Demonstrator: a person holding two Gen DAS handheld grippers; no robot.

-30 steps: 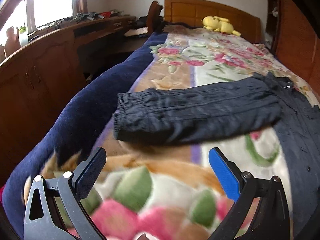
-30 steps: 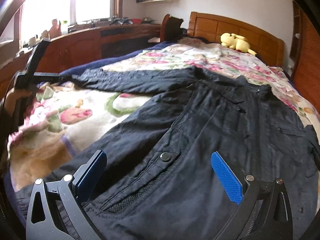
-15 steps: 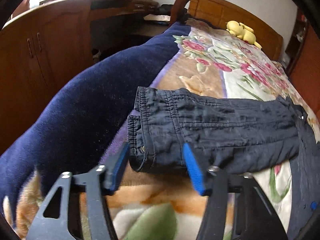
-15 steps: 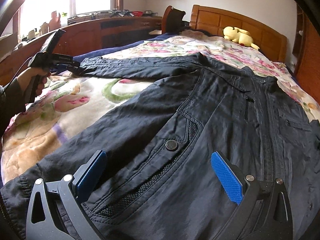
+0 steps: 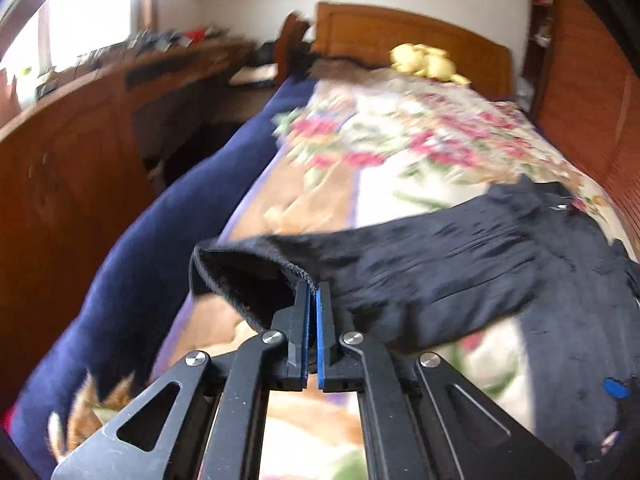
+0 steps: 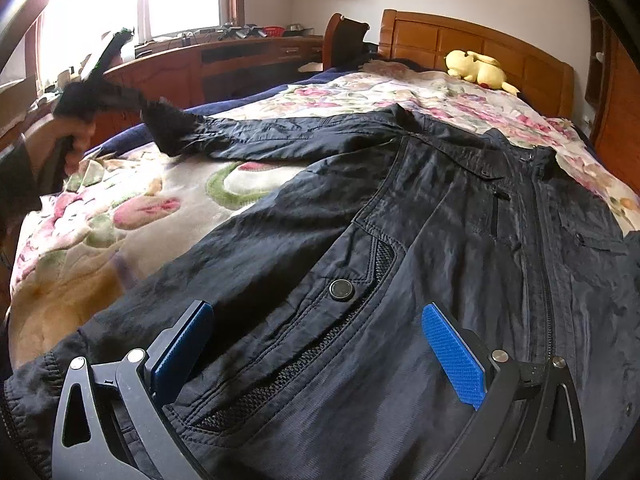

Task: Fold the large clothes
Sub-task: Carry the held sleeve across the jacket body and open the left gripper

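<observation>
Since half a second ago left gripper has gone from open around the cuff to pressed together on it, lifting the cuff of the black nylon jacket's sleeve off the floral fleece blanket. Right gripper is spread wide, low over jacket front, snap button between its blue pads. Jacket lies flat across bed; yellow plush toy by wooden headboard.

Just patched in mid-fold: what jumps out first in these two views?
The black jacket sprawls front-up across the floral blanket, filling the right wrist view. The left gripper is clamped on the sleeve cuff near the bed's edge, while the right gripper hangs open over the hem. A yellow plush toy lies by the headboard.
</observation>
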